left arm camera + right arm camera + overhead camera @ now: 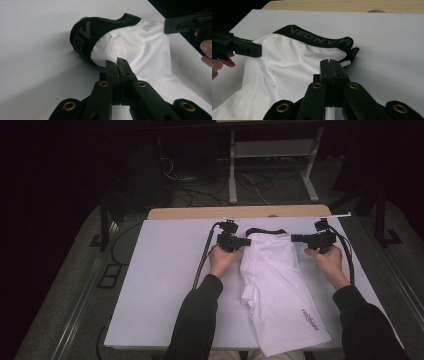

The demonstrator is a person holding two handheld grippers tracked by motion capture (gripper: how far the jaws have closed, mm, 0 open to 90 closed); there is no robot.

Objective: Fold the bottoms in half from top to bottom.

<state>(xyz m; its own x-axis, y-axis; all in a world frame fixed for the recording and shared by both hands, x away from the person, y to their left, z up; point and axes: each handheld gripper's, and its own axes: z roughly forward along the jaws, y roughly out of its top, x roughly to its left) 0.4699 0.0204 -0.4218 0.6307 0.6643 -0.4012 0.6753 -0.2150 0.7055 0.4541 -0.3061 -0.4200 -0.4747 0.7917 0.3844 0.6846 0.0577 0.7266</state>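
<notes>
White fabric garment with black elastic waistband (277, 275) stretched down the middle of the white table (160, 285).
Left gripper (119, 65) pinched shut on its left edge near the far end; right gripper (332, 65) clamped shut on its right edge beside the waistband.

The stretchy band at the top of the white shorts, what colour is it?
The waistband is black with grey letters, clearest in the right gripper view.
</notes>
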